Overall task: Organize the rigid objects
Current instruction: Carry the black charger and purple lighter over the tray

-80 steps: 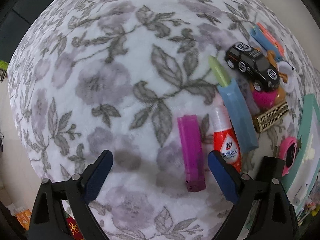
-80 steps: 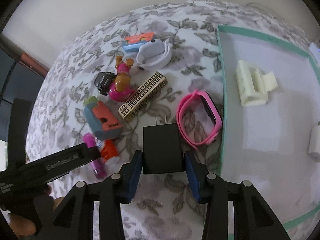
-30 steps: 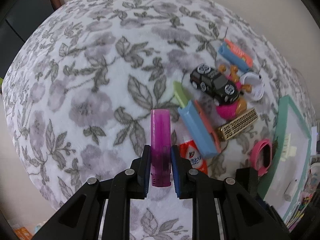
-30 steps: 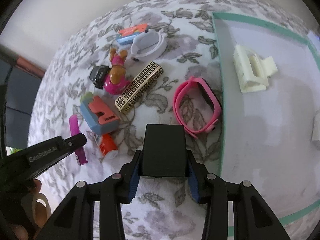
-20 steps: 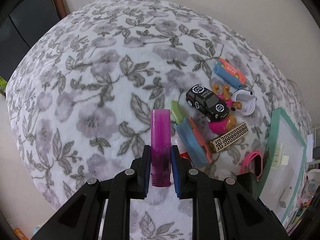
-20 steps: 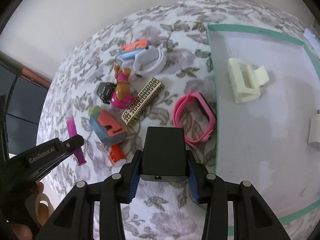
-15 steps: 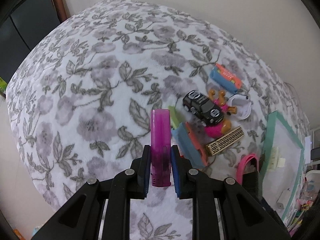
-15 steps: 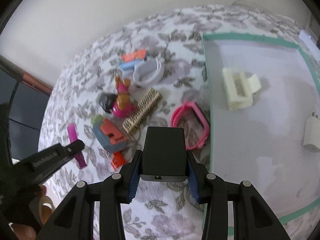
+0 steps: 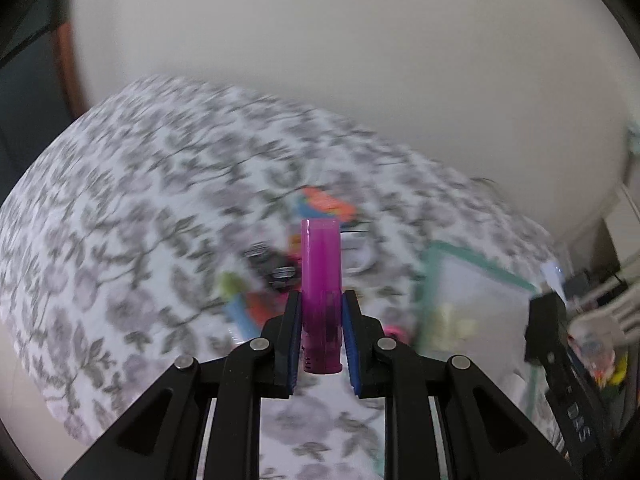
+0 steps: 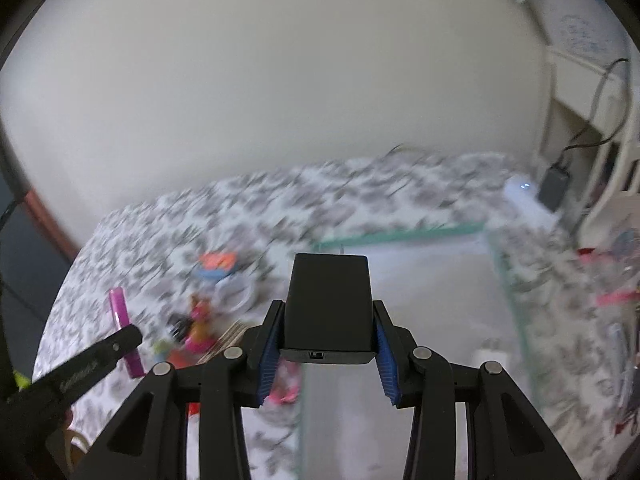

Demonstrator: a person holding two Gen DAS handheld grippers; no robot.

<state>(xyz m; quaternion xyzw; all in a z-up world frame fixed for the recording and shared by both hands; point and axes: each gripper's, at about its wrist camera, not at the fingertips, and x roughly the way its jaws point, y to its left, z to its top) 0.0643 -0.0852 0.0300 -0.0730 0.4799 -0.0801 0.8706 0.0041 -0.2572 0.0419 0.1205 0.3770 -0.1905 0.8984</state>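
My left gripper (image 9: pixel 321 320) is shut on a purple lighter (image 9: pixel 321 272) and holds it high above the floral cloth. The lighter also shows in the right wrist view (image 10: pixel 125 328). My right gripper (image 10: pixel 327 336) is shut on a black charger plug (image 10: pixel 329 304), lifted over the near left edge of the green-rimmed white tray (image 10: pixel 400 236). Both views are blurred by motion. The other small objects lie in a cluster on the cloth (image 9: pixel 280 268), left of the tray (image 9: pixel 476 264).
A pale wall stands behind the floral cloth (image 9: pixel 120 208). A white plug (image 10: pixel 490 356) lies in the tray. Clutter and white furniture (image 10: pixel 592 120) are at the far right. The cluster includes a black toy car, an orange-blue item and a white band.
Both grippers have risen and tilted up, so the wall now fills the upper views. The scene has shifted left, the right gripper now over the tray's edge. Both grips are unchanged.
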